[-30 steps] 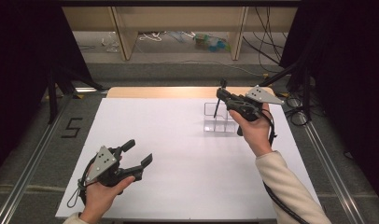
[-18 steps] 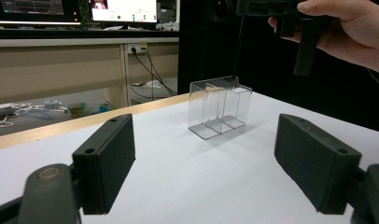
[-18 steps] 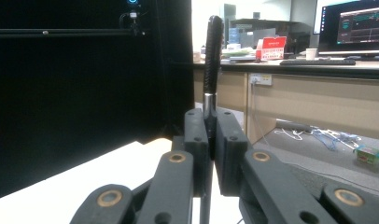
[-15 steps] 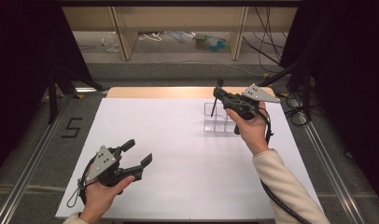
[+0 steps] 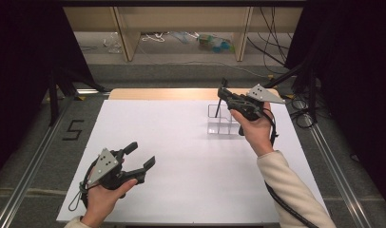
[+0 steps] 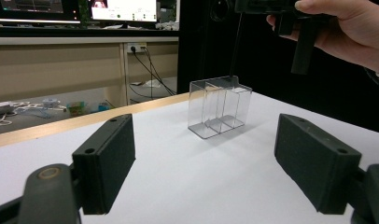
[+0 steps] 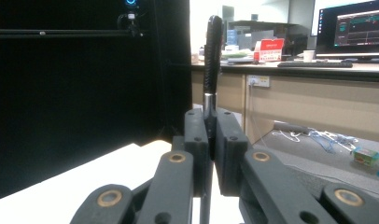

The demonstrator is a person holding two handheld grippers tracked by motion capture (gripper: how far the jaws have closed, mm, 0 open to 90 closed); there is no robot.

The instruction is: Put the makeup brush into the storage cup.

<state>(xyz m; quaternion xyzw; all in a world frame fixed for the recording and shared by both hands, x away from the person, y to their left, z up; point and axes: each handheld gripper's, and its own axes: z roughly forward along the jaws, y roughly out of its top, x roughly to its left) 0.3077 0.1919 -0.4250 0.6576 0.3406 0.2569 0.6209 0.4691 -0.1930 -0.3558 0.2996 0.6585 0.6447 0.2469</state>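
We see a slim black-handled utensil [image 7: 212,56] held upright above a clear three-slot organizer [image 5: 224,120] standing on the counter [image 5: 181,156].

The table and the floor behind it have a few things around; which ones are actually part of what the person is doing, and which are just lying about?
Part of the job:
- right gripper, shut on a black pen
- clear divided box, under the pen
- left gripper, open, waiting

Just lying about:
- cables on the floor
- small packets on the floor
- monitor

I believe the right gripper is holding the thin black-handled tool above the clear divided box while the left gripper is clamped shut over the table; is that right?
Not quite: the left gripper is open, as the left gripper view shows. The right gripper does hold the black-handled tool above the clear divided box.
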